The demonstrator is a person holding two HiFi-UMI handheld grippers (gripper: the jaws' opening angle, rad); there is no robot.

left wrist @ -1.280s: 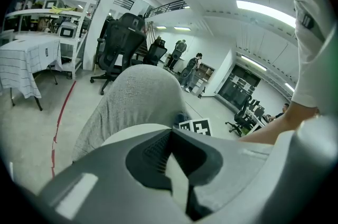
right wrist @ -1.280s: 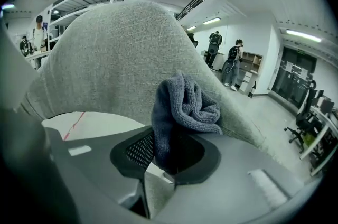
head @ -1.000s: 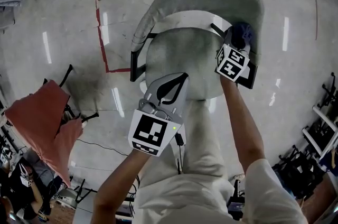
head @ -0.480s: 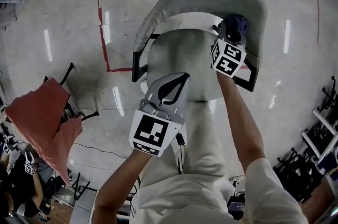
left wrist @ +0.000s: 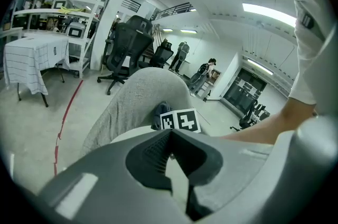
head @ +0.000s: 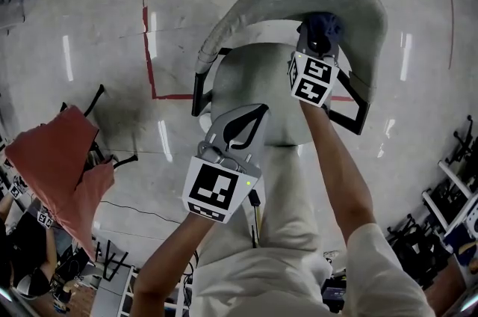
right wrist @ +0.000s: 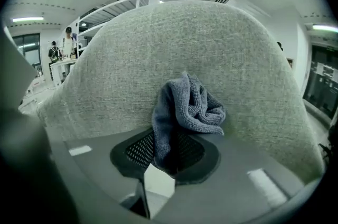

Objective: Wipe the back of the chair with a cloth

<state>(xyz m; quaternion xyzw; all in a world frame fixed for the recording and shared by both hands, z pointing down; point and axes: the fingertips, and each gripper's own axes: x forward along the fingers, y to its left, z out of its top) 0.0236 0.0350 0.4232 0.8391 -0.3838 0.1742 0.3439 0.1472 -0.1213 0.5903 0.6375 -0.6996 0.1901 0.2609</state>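
Cloth (right wrist: 186, 106) (soft, light and limp, so it is best pinched deep in the bunch, since drag on the coarse upholstery is likely to tug it loose) is clamped at a fold in the closed jaws of the right gripper (right wrist: 168, 162), with its loose wad against the inner face of the chair back (right wrist: 174, 43). Left gripper (left wrist: 170, 162) is held at the front edge of the seat (head: 254, 80), jaws together and nothing between them. Compared with a second ago, the cloth has been carried from the right end of the back toward its middle - left gripper unmoved.
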